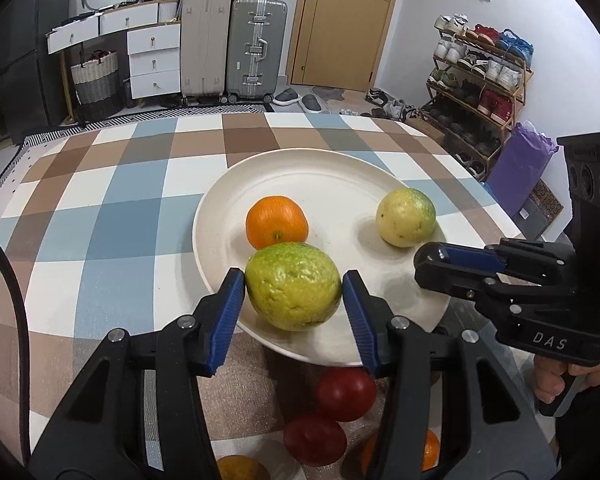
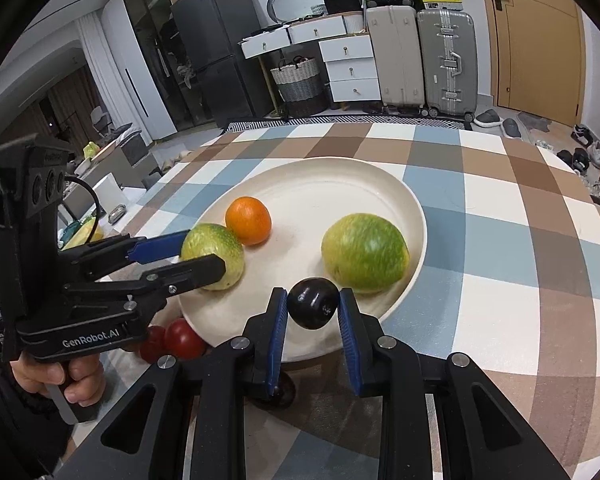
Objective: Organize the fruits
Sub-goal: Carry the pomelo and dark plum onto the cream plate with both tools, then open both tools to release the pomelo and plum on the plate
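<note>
Two grippers hover over the plate point(image 1: 220, 184): left gripper point(image 1: 294, 286) clamps a guava point(image 1: 293, 285) beside the orange point(image 1: 277, 222), right gripper point(image 2: 313, 304) pinches a plum point(image 2: 313, 303). Placing step, I'd say — next, lower each gently and release.

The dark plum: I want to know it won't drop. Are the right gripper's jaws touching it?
Touching. In the right wrist view both blue pads of the right gripper press the sides of the dark plum, held above the plate.
</note>
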A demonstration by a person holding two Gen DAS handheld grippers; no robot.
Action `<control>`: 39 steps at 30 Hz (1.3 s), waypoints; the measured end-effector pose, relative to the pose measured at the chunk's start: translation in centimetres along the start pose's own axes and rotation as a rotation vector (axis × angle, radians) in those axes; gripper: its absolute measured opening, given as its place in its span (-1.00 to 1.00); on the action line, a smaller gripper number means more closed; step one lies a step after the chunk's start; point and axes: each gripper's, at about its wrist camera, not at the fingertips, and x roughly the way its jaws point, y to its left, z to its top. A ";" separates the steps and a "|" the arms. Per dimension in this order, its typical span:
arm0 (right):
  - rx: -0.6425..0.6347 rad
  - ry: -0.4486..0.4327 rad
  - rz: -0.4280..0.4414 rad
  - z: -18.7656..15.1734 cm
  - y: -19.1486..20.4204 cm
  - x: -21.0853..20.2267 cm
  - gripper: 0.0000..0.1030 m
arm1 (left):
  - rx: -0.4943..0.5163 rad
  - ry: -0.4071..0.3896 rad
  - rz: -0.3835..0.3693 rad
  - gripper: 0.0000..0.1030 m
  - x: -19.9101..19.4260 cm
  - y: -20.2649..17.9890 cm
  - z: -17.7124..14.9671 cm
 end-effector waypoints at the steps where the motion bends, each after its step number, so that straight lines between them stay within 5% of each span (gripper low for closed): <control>1: 0.000 -0.004 0.000 0.0 0.0 0.0 -0.48 | 0.004 -0.003 0.002 -0.07 0.0 0.0 0.0; 23: -0.027 -0.046 -0.064 -0.1 0.6 0.1 -0.46 | -0.004 -0.084 0.044 -0.07 -1.2 0.2 -0.4; 30: -0.024 -0.091 -0.068 -0.3 1.0 -0.8 -0.07 | -0.020 -0.105 0.042 -0.03 -2.4 0.5 -1.0; 34: -0.031 -0.096 -0.078 -0.6 1.3 -1.2 0.05 | -0.040 -0.111 0.051 0.34 -3.2 0.9 -1.6; 39: -0.032 -0.122 -0.078 -1.1 1.4 -2.1 0.61 | -0.052 -0.144 0.058 0.55 -4.7 1.1 -2.2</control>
